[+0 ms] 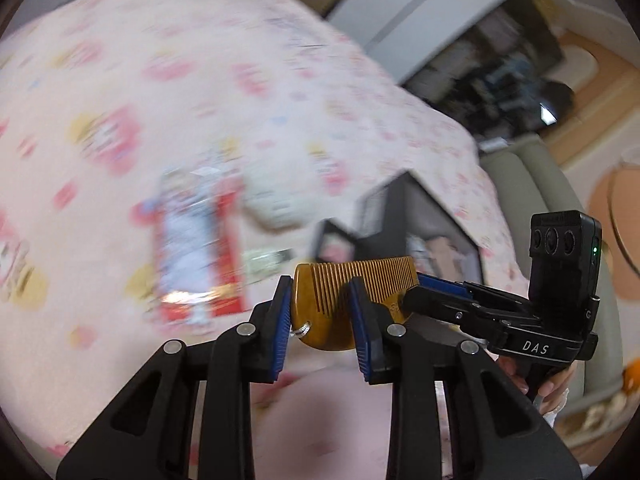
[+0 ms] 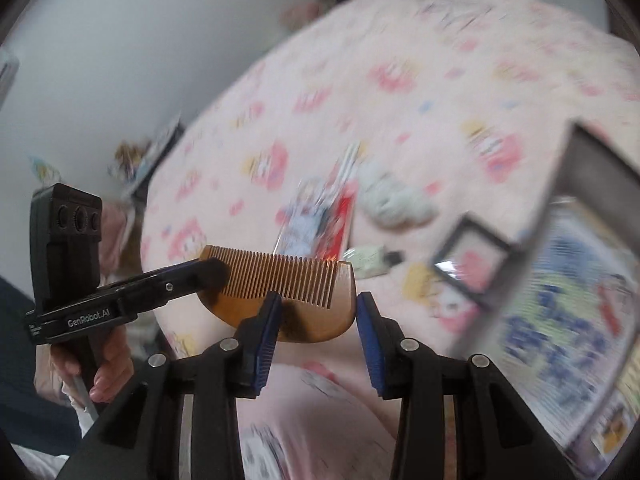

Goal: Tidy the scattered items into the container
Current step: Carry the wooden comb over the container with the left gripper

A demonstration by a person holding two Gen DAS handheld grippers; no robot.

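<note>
Pink blanket [image 1: 120, 80] printed with cartoon patches covers the bed, blurred in both views, with a white wall behind it. The wooden comb [image 1: 340, 292] hangs in the air above the blanket, between the two tools. The left gripper [image 1: 320, 308] appears to pinch it: one blue pad meets its rounded end and the other crosses its face. The right gripper [image 2: 316, 312] has its jaws spread, with one pad over the comb's spine and a sliver of blanket showing between the other pad and the comb's square end. Seen from the left wrist, its tips reach the comb's far end, but whether they press I cannot tell. The step in hand looks like carrying the comb to the dark grey box [image 1: 404, 208], which stands close by on the right and already holds a printed packet. Next, the comb must travel over the box's rim and be let go. A small black frame [image 1: 332, 236] lies just before the box, while a red-and-white packet [image 1: 200, 248], a pale cloth bundle [image 1: 272, 200] and a small tube [image 1: 264, 260] wait on the blanket.
</note>
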